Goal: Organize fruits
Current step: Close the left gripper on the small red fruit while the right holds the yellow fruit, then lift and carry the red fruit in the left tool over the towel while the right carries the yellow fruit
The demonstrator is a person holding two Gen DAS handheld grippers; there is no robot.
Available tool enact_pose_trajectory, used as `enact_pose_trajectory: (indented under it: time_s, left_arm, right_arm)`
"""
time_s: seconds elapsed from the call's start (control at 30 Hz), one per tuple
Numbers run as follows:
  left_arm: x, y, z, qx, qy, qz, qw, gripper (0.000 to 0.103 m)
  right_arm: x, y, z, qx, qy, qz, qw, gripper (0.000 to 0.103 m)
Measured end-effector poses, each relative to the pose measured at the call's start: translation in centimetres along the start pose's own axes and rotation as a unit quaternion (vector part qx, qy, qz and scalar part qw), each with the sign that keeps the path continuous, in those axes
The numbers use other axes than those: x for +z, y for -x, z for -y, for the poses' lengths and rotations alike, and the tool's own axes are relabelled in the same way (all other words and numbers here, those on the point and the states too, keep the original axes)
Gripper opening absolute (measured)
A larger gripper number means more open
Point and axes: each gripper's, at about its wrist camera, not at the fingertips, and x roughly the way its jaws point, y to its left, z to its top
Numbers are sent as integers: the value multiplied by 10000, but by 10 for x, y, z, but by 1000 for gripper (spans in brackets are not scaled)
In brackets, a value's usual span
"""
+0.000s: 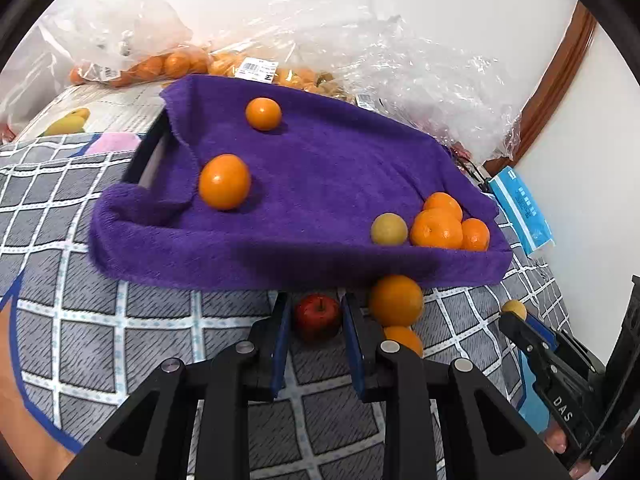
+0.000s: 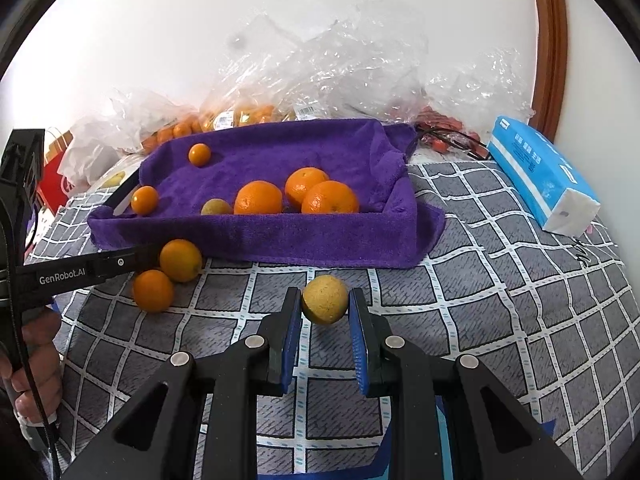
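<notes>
Purple-lined tray (image 2: 256,240) sits just ahead. Left gripper (image 1: 314,312) pinches the apple (image 1: 318,314); right gripper (image 2: 325,300) pinches the yellow fruit (image 2: 325,299). Risk: round fruit may slip from the flat pads (image 2: 291,320) during the lift and roll off.

Purple towel (image 1: 320,184): plush terry cloth, matt, fuzzy nap. Checked cover (image 2: 500,280) beneath it: woven cloth, matt, grey with pale grid lines. Oranges (image 1: 224,182): glossy, finely dimpled peel with highlights. Red apple (image 1: 318,312): smooth, shiny skin. Yellow fruit (image 2: 325,299): dull, rough, speckled skin. Bags (image 1: 400,48) behind: thin clear plastic, crinkled, glossy. Tissue pack (image 2: 540,176): smooth blue plastic wrap. Left tongs (image 1: 316,312): matt black plastic, blue ribbed pads, metal pins.
</notes>
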Motion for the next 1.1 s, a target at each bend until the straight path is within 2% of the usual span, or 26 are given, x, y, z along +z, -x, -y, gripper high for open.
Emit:
enact_pose_trajectory:
  time_s: [0.13,0.47,0.67,0.83,0.93,1.1]
  left_arm:
    - [-6,8,-5,89,-53,79,9999,24]
    - [-18,30,-22,4,109,137,9998,24]
    - [-17,48,-31,72,92,206,9997,24]
    - [-6,66,-39,48,128,397,9991,24]
    - [7,76,-42,-109,149,511,9985,24]
    - [33,91,-41,-90,20,818,9966,24]
  right_arm:
    - [1,1,1,46,-19,38,10000,24]
    - [0,7,2,221,-100,154,9996,24]
    - [2,10,5,169,-207,184,9995,24]
    - [10,18,-2,280,-228,129,9993,24]
    - [22,27,-14,295,-95,227,9993,24]
    - [52,38,-37,285,169,463,9984,24]
